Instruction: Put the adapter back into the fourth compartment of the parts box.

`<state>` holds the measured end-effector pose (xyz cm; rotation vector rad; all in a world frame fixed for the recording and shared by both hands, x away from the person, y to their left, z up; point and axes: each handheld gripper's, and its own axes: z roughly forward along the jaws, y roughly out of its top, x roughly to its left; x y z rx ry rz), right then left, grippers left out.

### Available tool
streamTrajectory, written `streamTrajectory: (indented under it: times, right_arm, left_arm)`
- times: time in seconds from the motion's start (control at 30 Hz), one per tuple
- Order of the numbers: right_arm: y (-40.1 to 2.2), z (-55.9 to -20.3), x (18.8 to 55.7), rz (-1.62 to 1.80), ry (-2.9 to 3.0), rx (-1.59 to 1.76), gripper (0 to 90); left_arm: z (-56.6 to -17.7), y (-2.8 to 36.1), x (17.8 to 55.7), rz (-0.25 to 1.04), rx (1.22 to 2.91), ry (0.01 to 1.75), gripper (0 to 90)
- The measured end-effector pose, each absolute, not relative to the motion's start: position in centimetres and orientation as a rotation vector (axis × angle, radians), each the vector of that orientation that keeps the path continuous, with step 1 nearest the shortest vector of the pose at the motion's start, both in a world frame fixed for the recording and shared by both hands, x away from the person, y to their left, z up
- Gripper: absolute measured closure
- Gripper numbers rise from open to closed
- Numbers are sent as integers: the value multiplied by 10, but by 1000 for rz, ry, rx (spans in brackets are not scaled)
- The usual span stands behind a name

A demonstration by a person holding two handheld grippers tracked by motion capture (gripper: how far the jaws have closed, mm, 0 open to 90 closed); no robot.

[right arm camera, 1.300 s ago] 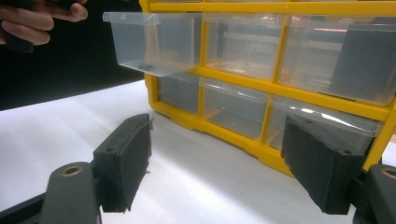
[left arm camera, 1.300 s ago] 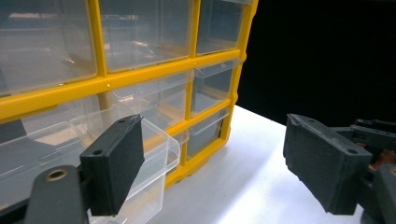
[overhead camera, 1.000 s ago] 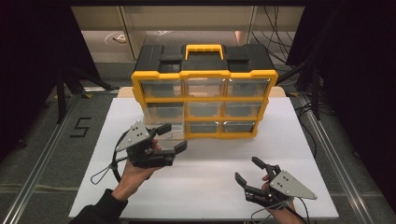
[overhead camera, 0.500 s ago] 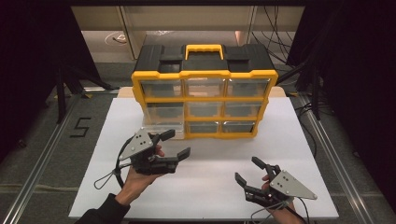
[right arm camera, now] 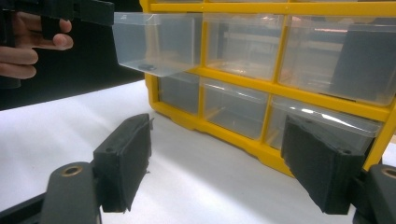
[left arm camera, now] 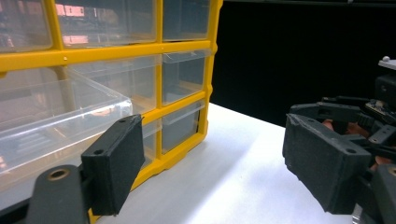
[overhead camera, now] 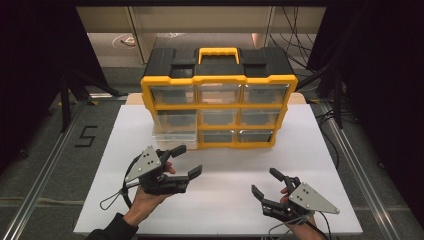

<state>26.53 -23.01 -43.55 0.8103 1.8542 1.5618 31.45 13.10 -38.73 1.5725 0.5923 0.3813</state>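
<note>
Left tongs gape near the clear, pulled-out drawer.

The drawer cabinet stands at the back of the bench, 1 drawer on its left side pulled out toward me. My left gripper sits just before that drawer; my right gripper rests at the front, well apart.

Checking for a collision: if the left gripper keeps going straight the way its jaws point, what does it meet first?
Probably the pulled-out clear plastic drawer of the yellow-framed organiser. The left gripper, jaws open, aims just beside it, so depth is uncertain.
</note>
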Motion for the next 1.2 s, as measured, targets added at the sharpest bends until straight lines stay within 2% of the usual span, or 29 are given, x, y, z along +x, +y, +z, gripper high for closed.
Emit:
streamTrajectory:
  times: [1.2]
  right_arm:
    - [-230,-435,265,1561,1853,814,254]
  left_arm:
    - [-413,142,299,398,1571,582,208]
